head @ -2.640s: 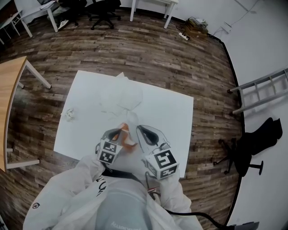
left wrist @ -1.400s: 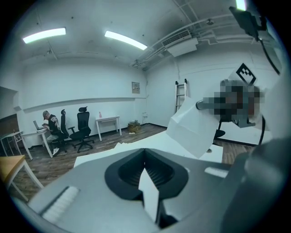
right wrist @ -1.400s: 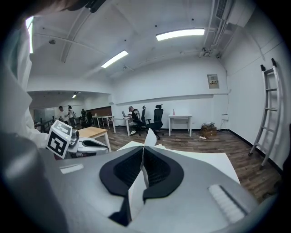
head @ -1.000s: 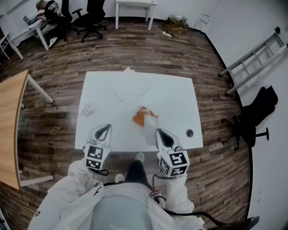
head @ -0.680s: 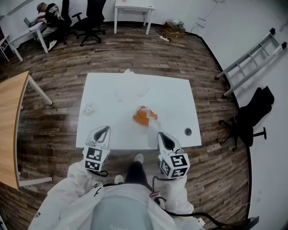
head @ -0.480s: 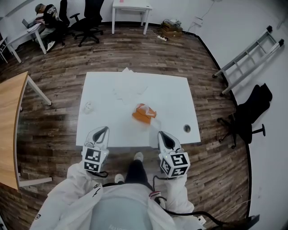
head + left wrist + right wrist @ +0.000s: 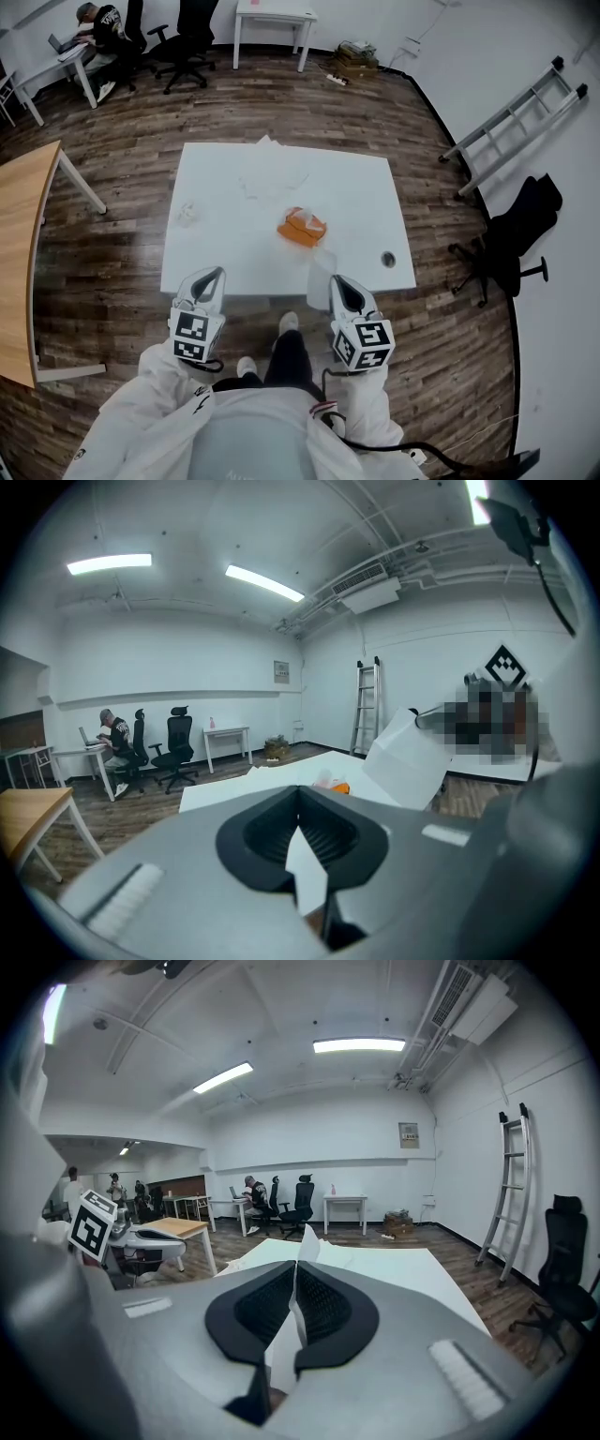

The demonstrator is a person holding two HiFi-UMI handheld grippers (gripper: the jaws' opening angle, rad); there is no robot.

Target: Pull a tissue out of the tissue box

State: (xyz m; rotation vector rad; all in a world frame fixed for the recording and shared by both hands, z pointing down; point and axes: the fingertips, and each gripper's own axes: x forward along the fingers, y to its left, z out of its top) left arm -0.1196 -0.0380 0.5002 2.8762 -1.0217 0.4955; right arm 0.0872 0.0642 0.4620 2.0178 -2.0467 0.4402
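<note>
Just off the table's (image 7: 234, 258) near edge, the right claw (image 7: 337, 280) is clamped on a white tissue (image 7: 319, 289). The orange tissue box (image 7: 301, 227) sits near the table's middle. The left claw (image 7: 217, 273) is pinched together.
</note>
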